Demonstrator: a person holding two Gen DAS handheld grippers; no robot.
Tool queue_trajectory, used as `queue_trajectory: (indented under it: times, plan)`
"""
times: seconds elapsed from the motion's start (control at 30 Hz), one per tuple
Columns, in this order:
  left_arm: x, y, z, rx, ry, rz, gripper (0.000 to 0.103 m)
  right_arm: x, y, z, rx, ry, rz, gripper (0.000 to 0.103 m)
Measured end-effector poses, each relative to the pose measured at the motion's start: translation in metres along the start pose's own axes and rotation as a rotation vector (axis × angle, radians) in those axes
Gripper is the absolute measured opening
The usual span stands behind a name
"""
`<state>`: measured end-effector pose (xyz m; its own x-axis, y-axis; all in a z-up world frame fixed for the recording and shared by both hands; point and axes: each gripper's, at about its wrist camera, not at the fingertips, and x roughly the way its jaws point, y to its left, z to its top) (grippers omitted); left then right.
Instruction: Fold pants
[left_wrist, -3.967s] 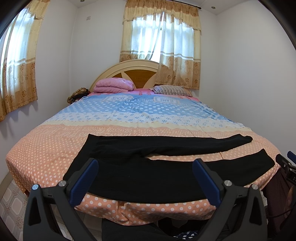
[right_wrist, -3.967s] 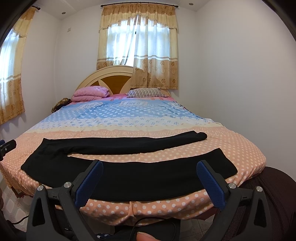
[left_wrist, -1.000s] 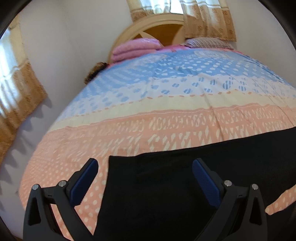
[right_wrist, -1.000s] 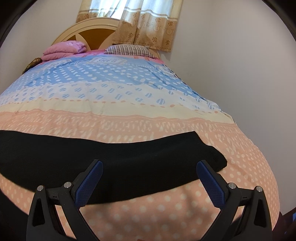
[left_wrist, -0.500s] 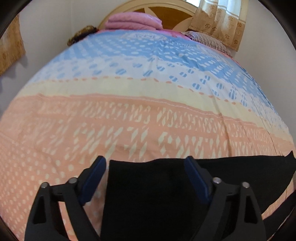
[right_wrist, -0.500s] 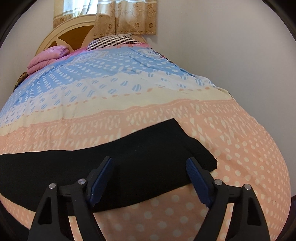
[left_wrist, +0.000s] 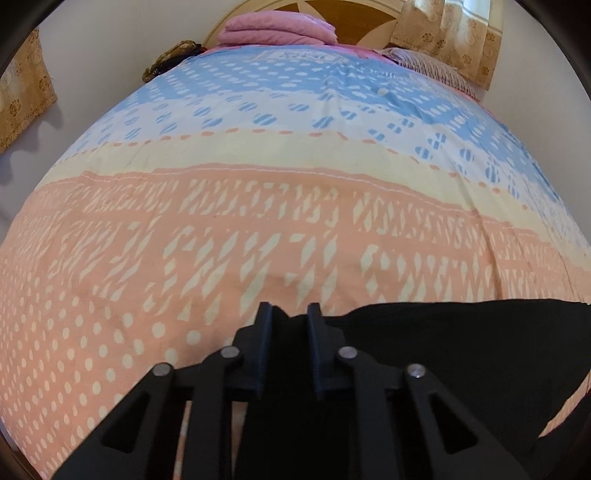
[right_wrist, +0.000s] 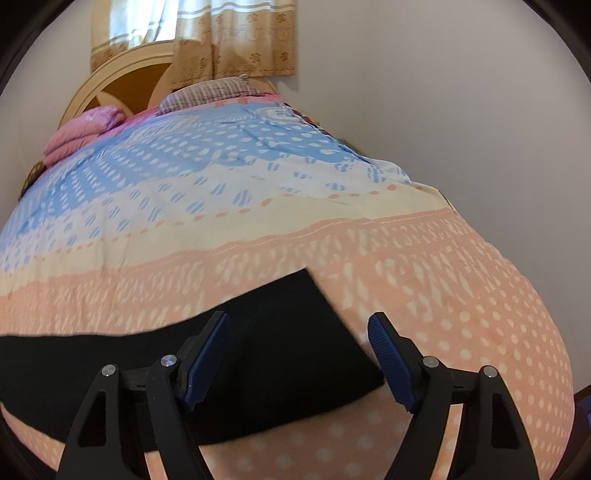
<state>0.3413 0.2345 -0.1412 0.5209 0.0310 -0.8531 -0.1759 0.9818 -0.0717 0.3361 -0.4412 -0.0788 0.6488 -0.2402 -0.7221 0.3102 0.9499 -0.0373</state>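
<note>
Black pants (left_wrist: 461, 354) lie spread across the near part of the bed. My left gripper (left_wrist: 290, 314) is shut on the pants at the far corner of their waist end, with a fold of black cloth pinched between the fingers. In the right wrist view the leg end of the pants (right_wrist: 280, 354) lies flat. My right gripper (right_wrist: 297, 334) is open low over that end, one finger over the cloth and the other finger (right_wrist: 384, 339) past the hem over the bedspread.
The bed (left_wrist: 258, 229) has a peach, cream and blue dotted spread. Pink folded bedding (left_wrist: 277, 31) and a striped pillow (right_wrist: 210, 92) lie by the headboard (right_wrist: 122, 85). A wall (right_wrist: 461, 110) runs close along the bed's right side. Curtains (right_wrist: 236, 40) hang behind.
Both grippers have come down and forward to the pants. The left gripper has closed on the waist corner. The right gripper has narrowed a little but stays open over the leg end.
</note>
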Motion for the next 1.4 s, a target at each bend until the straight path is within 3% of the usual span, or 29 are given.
queue_trajectory:
  times: [0.23,0.4,0.47,0.63,0.67,0.73,0.83,0.87,0.97,1.07,1.4]
  plan:
    - [0.004,-0.005,0.001,0.014,-0.011,0.034,0.022,0.029,-0.016,0.027,-0.014,0.058,-0.010,0.078]
    - [0.010,-0.018,0.002,0.050,-0.009,0.045,0.052,0.057,-0.020,0.033,-0.020,0.142,0.055,0.078]
    - [0.015,-0.022,0.000,0.076,0.006,0.050,0.059,0.069,-0.017,0.031,-0.042,0.178,0.058,0.078]
    - [0.016,-0.016,-0.001,0.079,-0.014,-0.001,0.059,0.083,-0.009,0.028,-0.088,0.197,0.069,0.078]
    - [0.016,-0.012,-0.001,0.066,-0.019,-0.017,0.057,0.084,-0.006,0.028,-0.098,0.198,0.069,0.074]
    - [0.015,-0.008,-0.001,0.055,-0.019,-0.029,0.052,0.083,0.004,0.025,-0.151,0.196,0.092,0.041]
    - [0.011,-0.008,-0.001,0.070,-0.034,-0.060,0.035,0.080,0.009,0.024,-0.175,0.175,0.077,0.027]
    - [0.010,-0.007,-0.001,0.065,-0.034,-0.067,0.025,0.080,0.007,0.025,-0.166,0.167,0.077,0.026]
    - [0.008,-0.009,0.000,0.075,-0.045,-0.072,0.019,0.076,0.004,0.027,-0.144,0.148,0.076,0.017]
    - [0.003,-0.012,-0.003,0.094,-0.068,-0.064,0.018,0.069,0.008,0.028,-0.150,0.124,0.066,0.008]
    - [-0.020,-0.007,-0.001,0.075,-0.142,-0.088,0.017,0.011,0.014,0.036,-0.155,-0.034,0.057,0.007]
